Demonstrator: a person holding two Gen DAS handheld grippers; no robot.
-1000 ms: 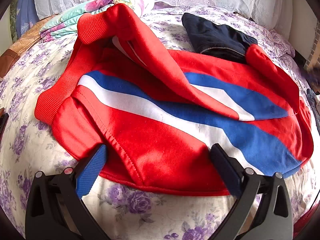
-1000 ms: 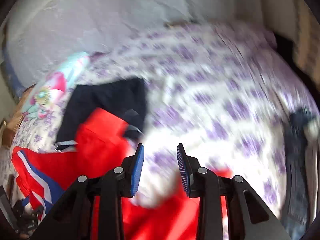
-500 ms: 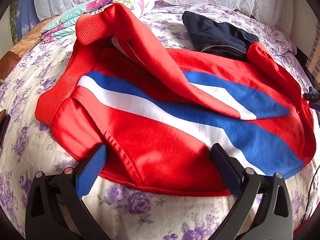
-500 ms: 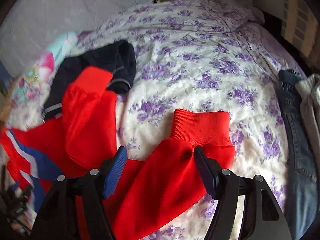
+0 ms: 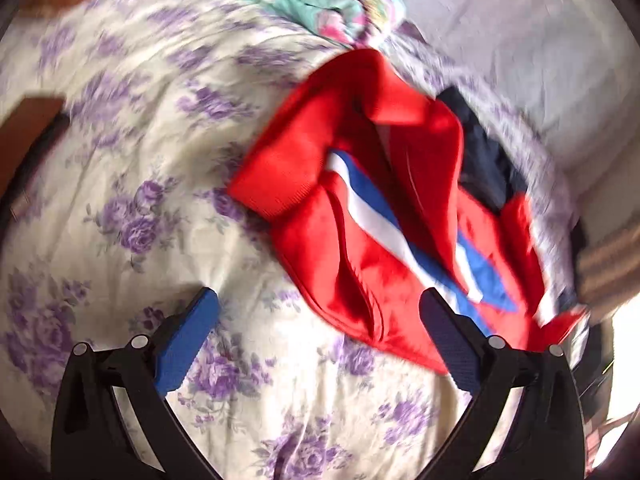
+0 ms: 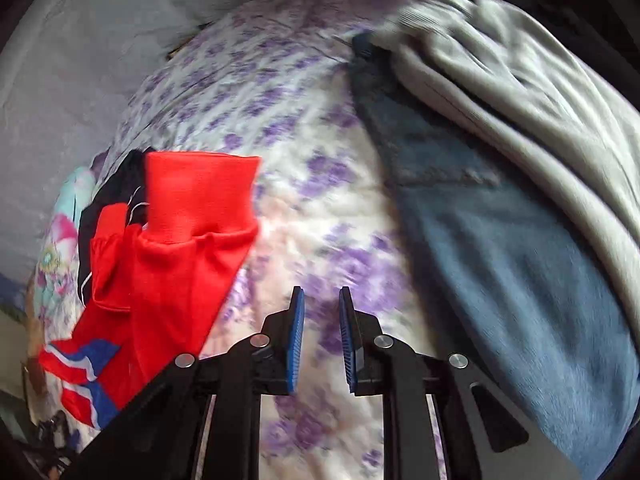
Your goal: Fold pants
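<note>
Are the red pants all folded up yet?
Not yet. The red pants lie rumpled on the flowery bed, one cuff spread flat. The left gripper is open and empty; the right gripper holds nothing. Smoothing and all the folding are left.

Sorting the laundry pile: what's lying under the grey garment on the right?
Blue jeans lie partly beneath the grey garment; their far edge is covered, so anything further underneath cannot be seen.
</note>
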